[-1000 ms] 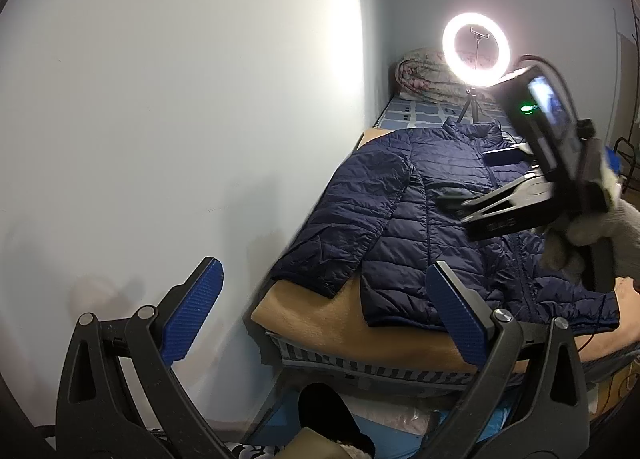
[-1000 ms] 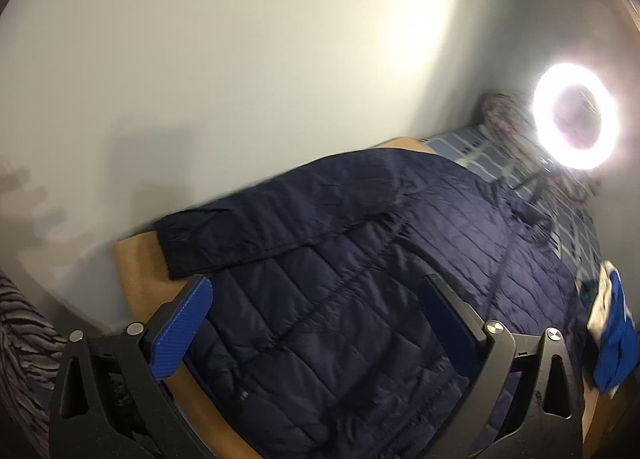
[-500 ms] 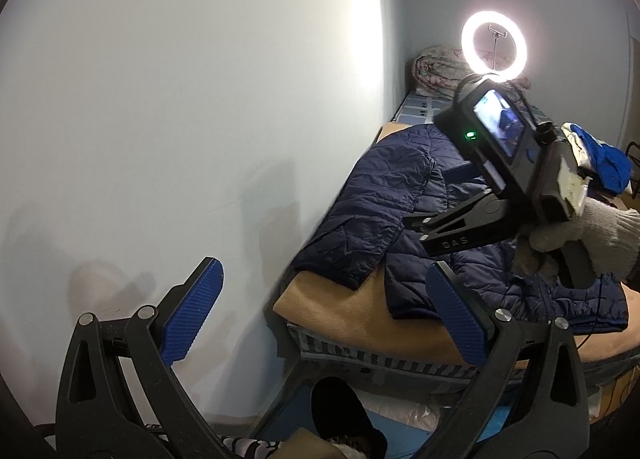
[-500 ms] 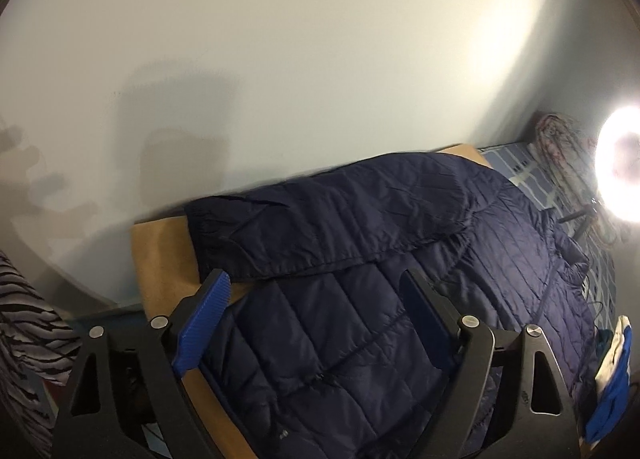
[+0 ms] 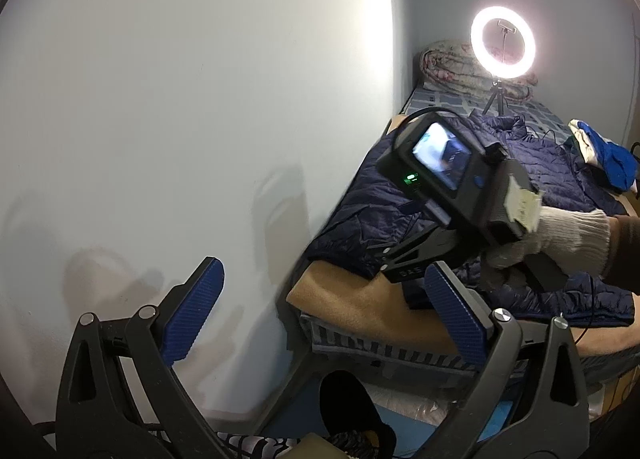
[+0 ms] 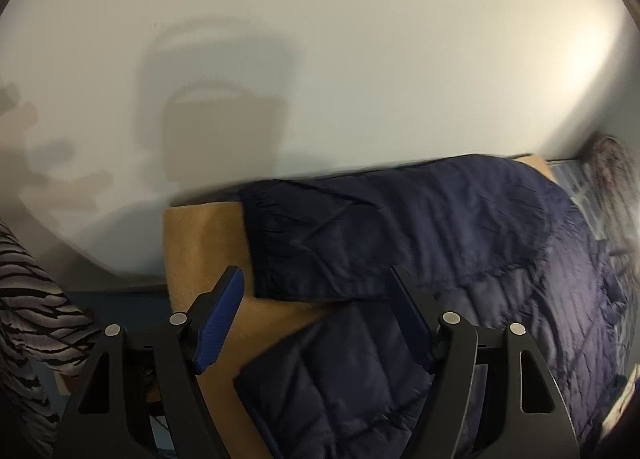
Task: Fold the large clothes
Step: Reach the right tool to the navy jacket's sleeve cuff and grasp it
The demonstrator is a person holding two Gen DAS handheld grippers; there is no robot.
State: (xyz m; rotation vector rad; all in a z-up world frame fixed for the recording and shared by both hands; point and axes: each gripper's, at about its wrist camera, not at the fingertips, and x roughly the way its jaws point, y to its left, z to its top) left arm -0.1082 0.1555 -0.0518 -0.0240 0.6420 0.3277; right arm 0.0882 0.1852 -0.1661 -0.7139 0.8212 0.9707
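Two grippers, neither holding anything. Navy puffer jacket [image 6: 460,259] lies spread flat on the tan blanket [image 6: 200,251] along the wall, sleeve laid out toward the blanket's edge, prob. so it can be folded in first. Right gripper [image 6: 316,319] tips down over the sleeve cuff [image 6: 272,243]; its jaws have just been closing (nothing between them yet, pads clear of cloth). Left gripper [image 5: 324,315] hangs back off the bed, jaws released, likely waiting. Jacket's far side is blurred in the right wrist view; in the left wrist view the gloved hand [image 5: 560,239] and its rig cover the mid-jacket.
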